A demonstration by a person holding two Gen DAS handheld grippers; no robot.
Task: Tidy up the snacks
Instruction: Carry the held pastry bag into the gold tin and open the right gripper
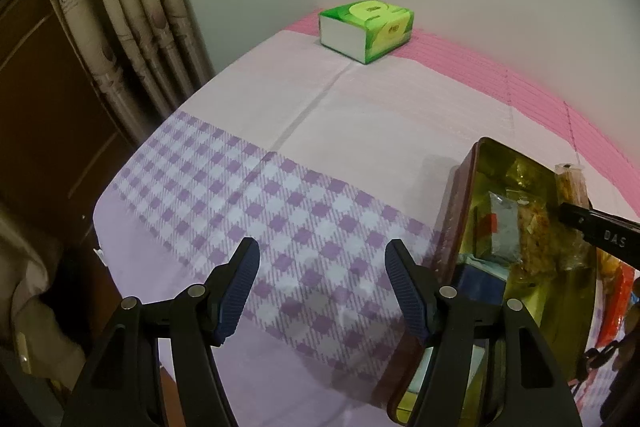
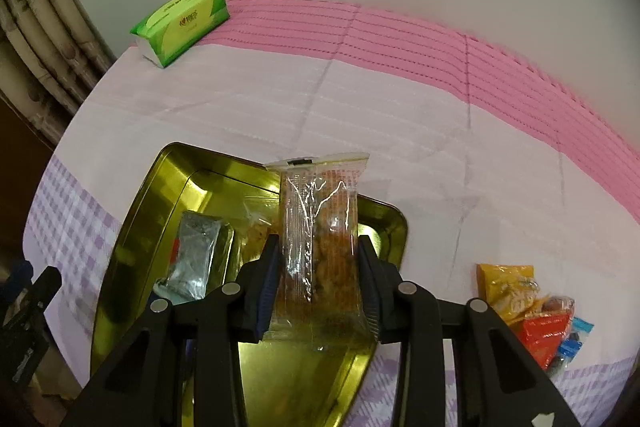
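My right gripper (image 2: 318,267) is shut on a clear orange snack packet (image 2: 320,227) and holds it over the gold metal tin (image 2: 160,195). A silver packet (image 2: 194,251) and another small snack lie in the tin. The tin (image 1: 472,187), the held packet (image 1: 568,187) and a right gripper finger (image 1: 600,227) also show at the right of the left wrist view. My left gripper (image 1: 320,267) is open and empty above the checked cloth, left of the tin. A pile of loose snacks (image 2: 532,311) in yellow, red and blue lies right of the tin.
A green tissue pack (image 1: 366,29) stands at the back of the table by the wall; it also shows in the right wrist view (image 2: 182,23). A curtain (image 1: 120,27) hangs beyond the table's left edge. The cloth (image 1: 360,107) covers the table.
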